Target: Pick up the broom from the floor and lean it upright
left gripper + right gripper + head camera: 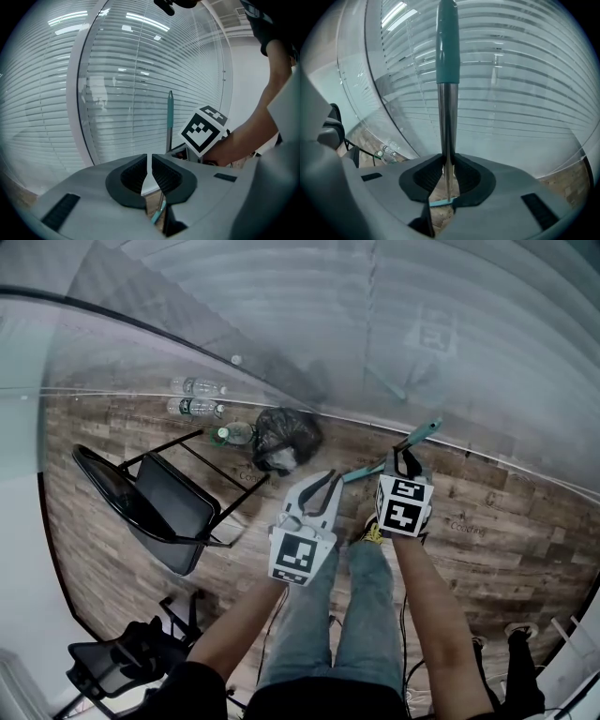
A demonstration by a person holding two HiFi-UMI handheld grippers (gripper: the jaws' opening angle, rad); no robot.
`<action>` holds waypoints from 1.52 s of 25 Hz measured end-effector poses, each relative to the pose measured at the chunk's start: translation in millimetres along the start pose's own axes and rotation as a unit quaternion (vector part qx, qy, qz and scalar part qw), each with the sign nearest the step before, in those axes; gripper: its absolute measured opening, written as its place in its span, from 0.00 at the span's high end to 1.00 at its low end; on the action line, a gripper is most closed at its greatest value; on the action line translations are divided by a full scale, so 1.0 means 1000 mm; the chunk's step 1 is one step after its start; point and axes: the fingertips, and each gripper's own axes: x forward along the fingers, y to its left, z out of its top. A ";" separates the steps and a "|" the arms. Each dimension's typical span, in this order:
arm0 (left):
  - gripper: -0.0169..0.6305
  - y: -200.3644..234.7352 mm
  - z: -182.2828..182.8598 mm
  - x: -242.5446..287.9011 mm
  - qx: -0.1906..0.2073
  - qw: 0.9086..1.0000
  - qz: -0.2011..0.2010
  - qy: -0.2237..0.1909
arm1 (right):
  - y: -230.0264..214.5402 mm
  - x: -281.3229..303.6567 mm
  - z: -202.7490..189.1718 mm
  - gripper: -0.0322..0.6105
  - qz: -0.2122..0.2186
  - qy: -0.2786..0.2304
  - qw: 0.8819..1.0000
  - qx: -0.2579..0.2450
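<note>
Head view: right gripper (405, 463) pinches the broom (424, 432) handle close to the glass wall (281, 324), left gripper (319, 493) just beside; left gripper view: jaws pressed together, empty; right gripper view: pads clamp the broom's metal shaft, teal end toward the glass wall.

one teal-handled broom (422, 432), two handheld grippers (330, 480) (405, 457), three plastic bottles (197, 386), one black rubbish bag (286, 439), one folding chair (164, 502), one office chair (108, 662)
</note>
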 end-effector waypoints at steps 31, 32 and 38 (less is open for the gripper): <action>0.94 0.004 0.004 0.005 0.000 1.000 0.013 0.001 | -0.024 0.004 0.017 0.70 -0.020 -0.045 0.999 -0.022; 0.94 0.003 0.005 0.006 0.000 1.000 0.012 0.001 | -0.024 0.003 0.017 0.69 -0.018 -0.047 0.998 -0.025; 0.94 -0.006 0.009 0.003 0.006 1.000 0.008 0.004 | -0.026 -0.021 0.013 0.68 -0.007 -0.049 0.998 -0.024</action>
